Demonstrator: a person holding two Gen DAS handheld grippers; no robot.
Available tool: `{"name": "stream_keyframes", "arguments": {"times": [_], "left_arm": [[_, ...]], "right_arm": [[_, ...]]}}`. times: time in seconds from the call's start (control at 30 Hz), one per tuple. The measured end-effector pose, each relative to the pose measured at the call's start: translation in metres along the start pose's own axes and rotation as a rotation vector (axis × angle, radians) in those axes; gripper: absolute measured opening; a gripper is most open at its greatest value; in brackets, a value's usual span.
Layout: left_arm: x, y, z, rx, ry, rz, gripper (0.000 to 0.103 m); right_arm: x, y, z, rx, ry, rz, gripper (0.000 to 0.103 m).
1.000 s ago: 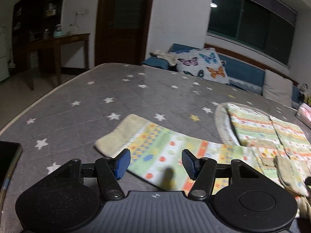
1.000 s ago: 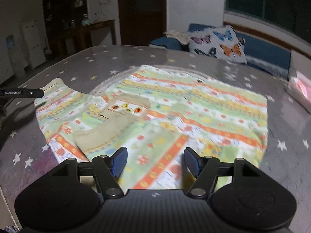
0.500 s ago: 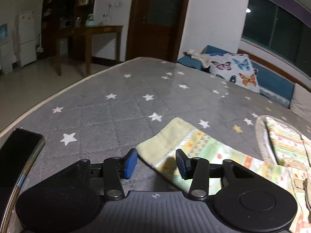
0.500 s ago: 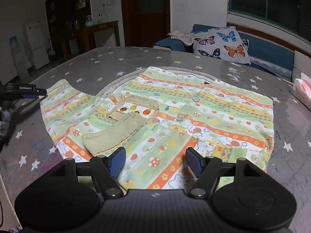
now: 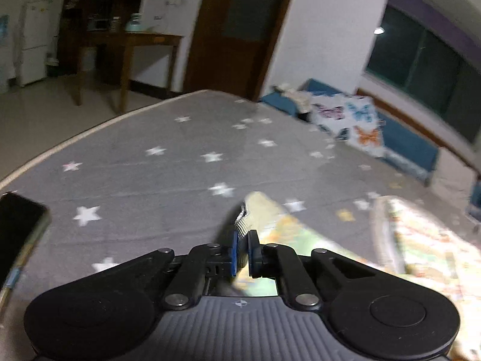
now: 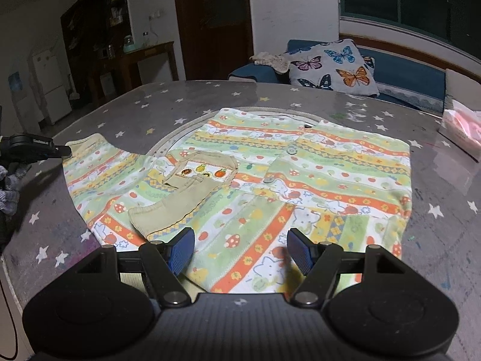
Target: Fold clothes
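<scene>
In the left wrist view, the left gripper (image 5: 243, 254) had its blue pads (image 5: 234, 252) drawn almost together, having just been closing, and they pinched the ribbed cream cuff (image 5: 255, 207) of a sleeve between them. The sleeve rose from the grey star-printed bed cover (image 5: 144, 174) into the jaws and ran off to the right, where the rest of the patterned child's shirt (image 5: 421, 240) lay blurred. A dark phone (image 5: 18, 228) lay at the near left edge of the cover. Farther off stood a wooden table (image 5: 144, 42) on the left and a butterfly-print cushion (image 5: 348, 117) on a blue sofa at the far right.

In the right wrist view, the right gripper (image 6: 240, 248) hung over the near hem of the shirt (image 6: 300, 180) with its jaws wide apart and nothing between the pads; whether they touched the cloth could not be told. The shirt lay spread flat in the middle of the bed cover (image 6: 150, 111), buttons up, striped in green, orange and yellow. One sleeve was folded in across its front, with the cream cuff (image 6: 144, 213) near the right gripper's left pad. The other sleeve stretched out to the left, and the left gripper (image 6: 60, 150) held its cuff end at the left edge of the view. A pink packet (image 6: 463, 126) lay at the far right, and the butterfly cushion (image 6: 330, 66) sat beyond the bed.
</scene>
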State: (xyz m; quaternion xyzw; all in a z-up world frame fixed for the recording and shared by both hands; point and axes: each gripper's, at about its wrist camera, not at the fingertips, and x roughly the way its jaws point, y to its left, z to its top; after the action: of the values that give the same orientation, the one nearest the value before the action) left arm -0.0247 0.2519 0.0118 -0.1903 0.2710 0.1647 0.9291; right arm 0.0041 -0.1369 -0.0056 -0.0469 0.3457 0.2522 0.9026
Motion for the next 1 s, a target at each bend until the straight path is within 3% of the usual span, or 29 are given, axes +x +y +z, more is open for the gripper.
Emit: {"name": "stream_keyframes", "arguments": {"times": [0.27, 0.57, 0.77, 1.0], "left_arm": [[-0.036, -0.086, 0.005, 0.08, 0.001, -0.309, 0.007], [-0.048, -0.206, -0.01, 0.165, 0.089, -0.631, 0.006], [-0.05, -0.266, -0.041, 0.236, 0.158, -0.755, 0.006], [-0.033, -0.298, -0.082, 0.33, 0.284, -0.788, 0.01]], "right_arm": [[-0.017, -0.019, -0.008, 0.057, -0.031, -0.021, 0.069], [-0.041, -0.051, -0.023, 0.141, -0.079, -0.059, 0.069], [-0.056, -0.074, -0.035, 0.205, -0.104, -0.089, 0.068], [-0.067, -0.092, -0.044, 0.257, -0.119, -0.126, 0.068]]}}
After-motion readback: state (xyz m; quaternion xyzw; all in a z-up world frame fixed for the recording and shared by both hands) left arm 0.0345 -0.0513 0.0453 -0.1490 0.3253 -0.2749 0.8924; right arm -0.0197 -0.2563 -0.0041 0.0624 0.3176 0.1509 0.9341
